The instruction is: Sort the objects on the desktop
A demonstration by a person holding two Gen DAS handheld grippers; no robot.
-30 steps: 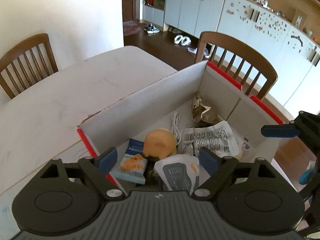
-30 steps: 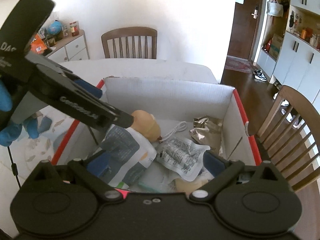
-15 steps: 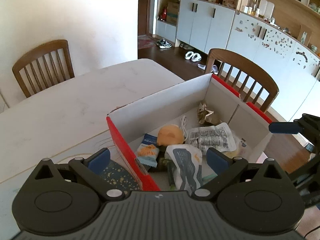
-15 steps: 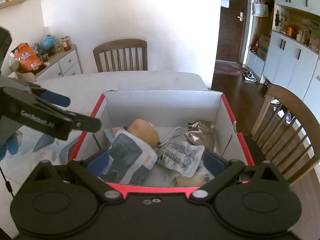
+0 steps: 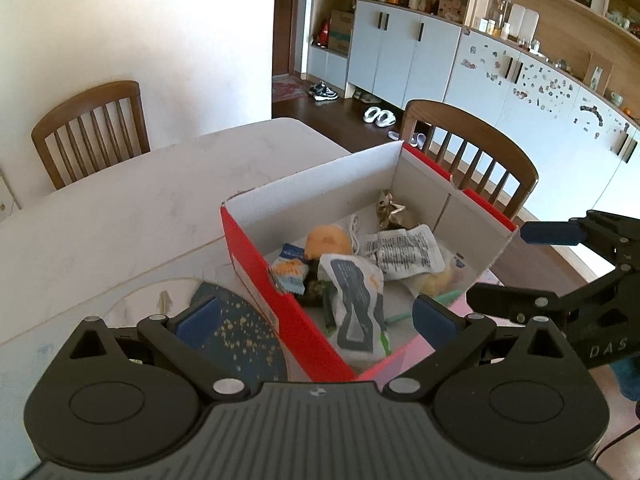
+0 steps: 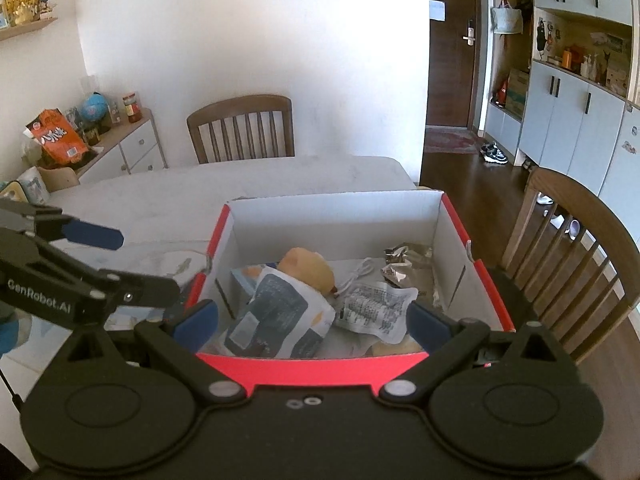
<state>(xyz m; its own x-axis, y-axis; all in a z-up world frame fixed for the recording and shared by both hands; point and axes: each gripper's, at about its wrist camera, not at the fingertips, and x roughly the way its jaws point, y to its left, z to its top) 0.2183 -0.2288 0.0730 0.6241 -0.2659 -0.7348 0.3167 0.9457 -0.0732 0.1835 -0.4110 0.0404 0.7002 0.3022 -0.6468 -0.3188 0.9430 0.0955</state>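
Observation:
A red cardboard box (image 5: pixel 256 264) with white inner walls (image 6: pixel 336 216) stands on the pale table. Inside lie an orange round plush (image 5: pixel 328 240), a grey-and-white packet (image 6: pixel 276 316), a printed white sachet (image 5: pixel 404 252), a blue-and-orange snack packet (image 5: pixel 290 270), crumpled gold foil (image 6: pixel 408 260) and a white cable (image 5: pixel 354 226). My left gripper (image 5: pixel 316 316) hangs open above the box's near left corner, holding nothing. My right gripper (image 6: pixel 312 320) is open and empty over the box's near wall. Each shows in the other's view: the right gripper (image 5: pixel 498 264) and the left gripper (image 6: pixel 148 265).
A dark blue speckled mat (image 5: pixel 236 332) lies on the table left of the box. One wooden chair (image 5: pixel 92 128) stands at the table's far side, another (image 6: pixel 576 264) beside the box. A sideboard (image 6: pixel 132 148) carries an orange bag. Pale cabinets (image 5: pixel 404 56) line the back wall.
Both grippers drew back and rose, so the whole box shows now. The left gripper shifted from over the box's contents toward its near left corner, and its jaws widened a little.

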